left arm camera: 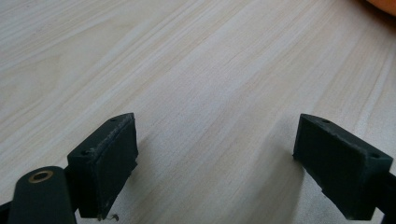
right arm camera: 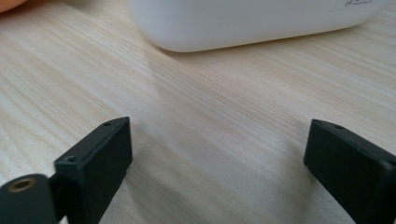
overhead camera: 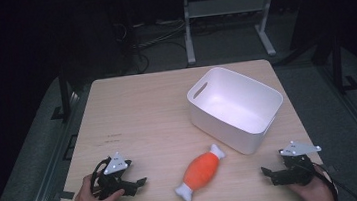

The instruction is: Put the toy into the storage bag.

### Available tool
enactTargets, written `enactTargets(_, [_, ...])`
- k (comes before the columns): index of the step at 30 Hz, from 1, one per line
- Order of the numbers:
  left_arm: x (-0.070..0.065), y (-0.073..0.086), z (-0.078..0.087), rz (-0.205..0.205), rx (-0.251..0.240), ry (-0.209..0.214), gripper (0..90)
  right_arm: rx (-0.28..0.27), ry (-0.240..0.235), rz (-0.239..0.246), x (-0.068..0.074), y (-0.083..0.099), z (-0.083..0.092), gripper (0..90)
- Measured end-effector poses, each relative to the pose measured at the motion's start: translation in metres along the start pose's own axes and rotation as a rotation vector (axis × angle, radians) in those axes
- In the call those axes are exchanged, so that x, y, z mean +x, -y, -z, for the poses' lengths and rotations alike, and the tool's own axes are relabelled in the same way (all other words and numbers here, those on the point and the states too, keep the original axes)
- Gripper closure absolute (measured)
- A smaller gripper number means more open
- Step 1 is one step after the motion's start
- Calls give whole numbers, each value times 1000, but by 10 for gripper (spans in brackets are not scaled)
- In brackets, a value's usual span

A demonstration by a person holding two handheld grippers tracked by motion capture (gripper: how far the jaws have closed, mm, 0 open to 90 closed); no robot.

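1. Both claws sit wide apart and empty on the near edge of the bench (overhead camera: 137, 110): left claw (overhead camera: 137, 183) and right claw (overhead camera: 267, 172), with the toy bone (overhead camera: 201, 172) lying between them, just in front of the white bin (overhead camera: 262, 105).
2. Risk, I'd say: the toy's orange middle looks fat and rounded, so jaws closing off-centre could squirt it sideways or roll it away.
3. Grabbing a knobby white end might let it swing and clip the bin's rim.
4. Bin is smooth, glossy plastic with a handle slot, and light enough that a bump could probably shove it.
5. Bench is pale wood grain, flat and slick-looking.
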State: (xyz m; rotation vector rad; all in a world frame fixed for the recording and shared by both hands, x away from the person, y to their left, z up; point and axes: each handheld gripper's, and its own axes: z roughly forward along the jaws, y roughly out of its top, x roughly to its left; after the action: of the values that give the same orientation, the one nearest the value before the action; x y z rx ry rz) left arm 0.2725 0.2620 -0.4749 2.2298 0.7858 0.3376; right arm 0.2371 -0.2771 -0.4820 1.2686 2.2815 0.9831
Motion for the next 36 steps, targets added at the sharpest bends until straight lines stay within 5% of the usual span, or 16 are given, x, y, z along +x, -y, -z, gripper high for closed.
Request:
enactTargets(7, [0,0,0,0,0,0,128,3,-22,15,7,-4,7,249])
enactTargets(20, [-1,0,0,9,1,-8,129,-23,-154,79,36,-22,8,843])
enactTargets(36, [-1,0,0,10,1,-10,129,-17,-223,144,57,-47,-13,894])
